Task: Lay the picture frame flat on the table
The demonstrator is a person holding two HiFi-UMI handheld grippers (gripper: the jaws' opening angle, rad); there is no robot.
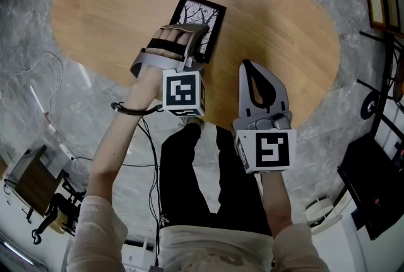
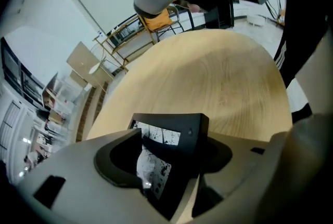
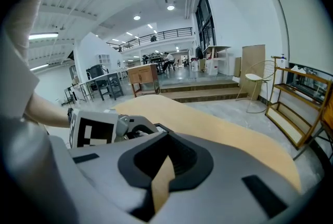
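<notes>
The picture frame (image 1: 203,12) appears flat, face-up on the tabletop (image 1: 278,31) between the left tool's (image 2: 171,155) spread jaws, so placement looks complete; next, withdraw it without dragging, right tool (image 3: 159,176) pressed together, empty.

Spreading grey stone floor (image 1: 38,43) all around an oval wooden tabletop (image 1: 113,5). Glowing with long ceiling lights (image 3: 44,36) in a big white hall. Keeping a wooden shelf (image 3: 296,108) and a white chair (image 3: 256,81) near a tall dark window (image 3: 205,23), beside low steps (image 3: 208,92).

Grey marbled floor (image 1: 38,43); wooden shelf rack (image 3: 299,114); pale chair (image 3: 258,80).
</notes>
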